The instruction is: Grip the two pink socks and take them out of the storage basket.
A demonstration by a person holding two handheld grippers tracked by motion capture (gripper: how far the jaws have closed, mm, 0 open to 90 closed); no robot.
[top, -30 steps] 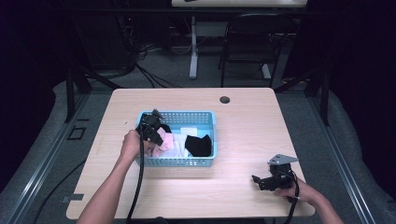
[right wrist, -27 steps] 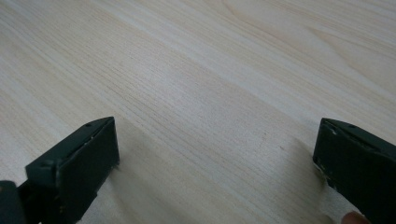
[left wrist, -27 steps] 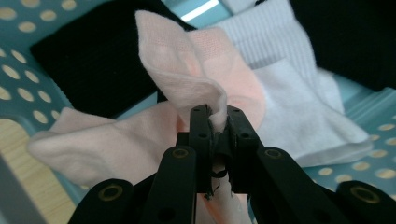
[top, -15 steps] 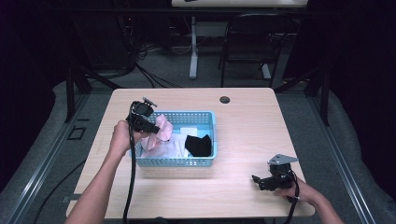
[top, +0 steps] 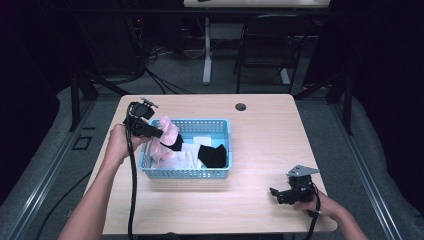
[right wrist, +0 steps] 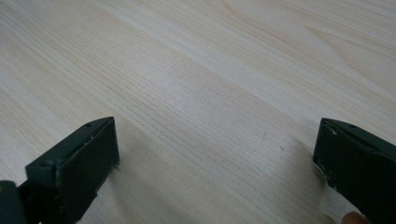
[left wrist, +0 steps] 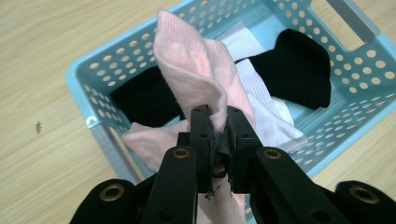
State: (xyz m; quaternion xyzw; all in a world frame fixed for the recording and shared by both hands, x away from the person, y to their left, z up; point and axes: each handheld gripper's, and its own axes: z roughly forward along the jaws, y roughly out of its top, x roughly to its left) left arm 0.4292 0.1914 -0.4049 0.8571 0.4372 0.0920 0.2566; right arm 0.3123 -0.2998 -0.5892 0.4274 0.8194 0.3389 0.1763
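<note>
Care suits lifting the pink sock (left wrist: 196, 70) clear toward nine o'clock of the basket (top: 220, 170), left gripper (left wrist: 217, 135) jaws pinching it, right gripper (right wrist: 215, 154) jaws spread.

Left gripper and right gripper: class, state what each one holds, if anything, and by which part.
The left gripper is shut on a pink sock, pinching a fold of its fabric above the blue basket. The right gripper holds nothing, its jaws apart over the table.

No readable text, labels, brands or numbers on anything.
</note>
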